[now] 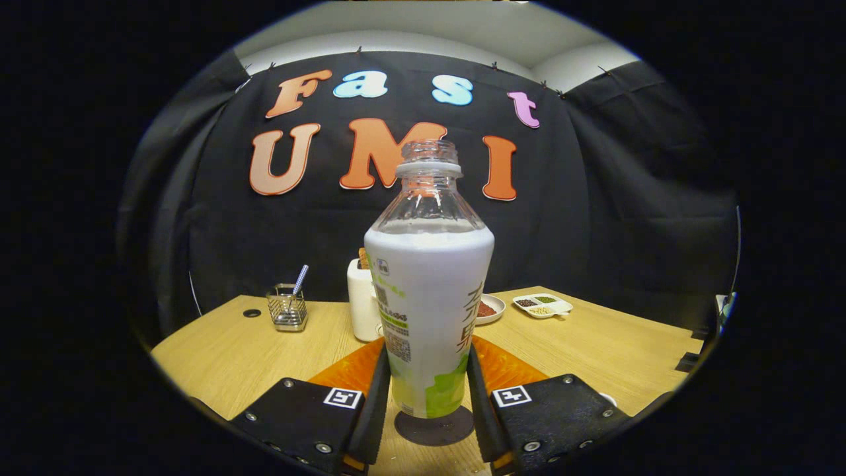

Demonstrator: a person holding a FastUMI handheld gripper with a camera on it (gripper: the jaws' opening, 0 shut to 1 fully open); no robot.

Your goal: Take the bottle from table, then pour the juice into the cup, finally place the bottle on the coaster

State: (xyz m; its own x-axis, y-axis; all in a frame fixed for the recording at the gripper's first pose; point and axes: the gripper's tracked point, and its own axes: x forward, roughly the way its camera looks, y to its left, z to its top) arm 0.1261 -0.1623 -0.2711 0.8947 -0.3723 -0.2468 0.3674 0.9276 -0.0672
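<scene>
Gripper view: the uncapped bottle point(428, 311) is seen upright on the dark coaster point(434, 426), clasped at its lower body by both fingers of the gripper point(426, 390), so the placing step is judged nearly done and release is called for next.

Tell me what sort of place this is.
Likely a staged recording booth, not a real kitchen: a black cloth wall backs a wooden table with a utensil holder and sectioned dish. The gripper clasps a bottle.
</scene>
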